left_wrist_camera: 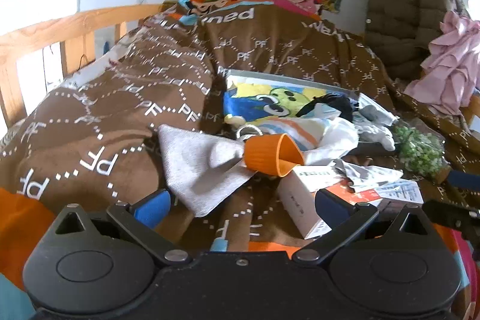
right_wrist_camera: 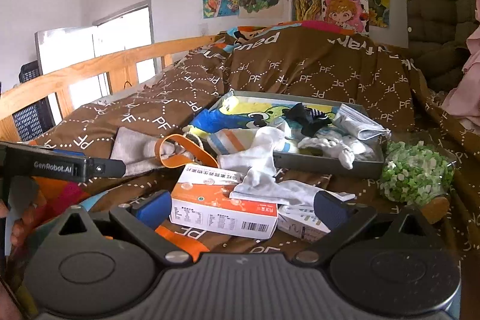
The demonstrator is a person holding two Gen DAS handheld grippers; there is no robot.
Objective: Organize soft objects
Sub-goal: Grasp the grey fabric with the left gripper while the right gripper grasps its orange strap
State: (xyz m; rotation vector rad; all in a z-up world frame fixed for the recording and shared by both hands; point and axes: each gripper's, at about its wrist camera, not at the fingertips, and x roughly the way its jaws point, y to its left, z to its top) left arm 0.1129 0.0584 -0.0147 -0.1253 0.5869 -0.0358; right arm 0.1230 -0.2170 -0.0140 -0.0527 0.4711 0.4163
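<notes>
The left gripper (left_wrist_camera: 240,207) has its blue fingers (left_wrist_camera: 153,207) wide apart with nothing between them. The right gripper (right_wrist_camera: 241,207) is open too and holds nothing. Both hang low over a bed with a brown blanket (right_wrist_camera: 300,74).

The soft things sit in a heap in and around a grey tray (right_wrist_camera: 330,162) in the middle of the bed. A blue and yellow cartoon cloth (right_wrist_camera: 240,113) fills the tray's far side, and a black sock (right_wrist_camera: 303,113) and a face mask (right_wrist_camera: 357,122) lie on top. A white sock (right_wrist_camera: 258,152) spills over the tray's near edge, so that edge is partly hidden. A grey cloth (left_wrist_camera: 198,167) lies left of the tray, with an orange cup (left_wrist_camera: 270,153) tipped over on it. The cup hides where the cloth ends.

A white and orange box (right_wrist_camera: 222,206) lies just in front of the right gripper, with white cloth over its far corner. A green leafy ball (right_wrist_camera: 417,173) sits right of the tray. A wooden rail (right_wrist_camera: 90,71) closes the bed's left side. The bare blanket on the left is the open room.
</notes>
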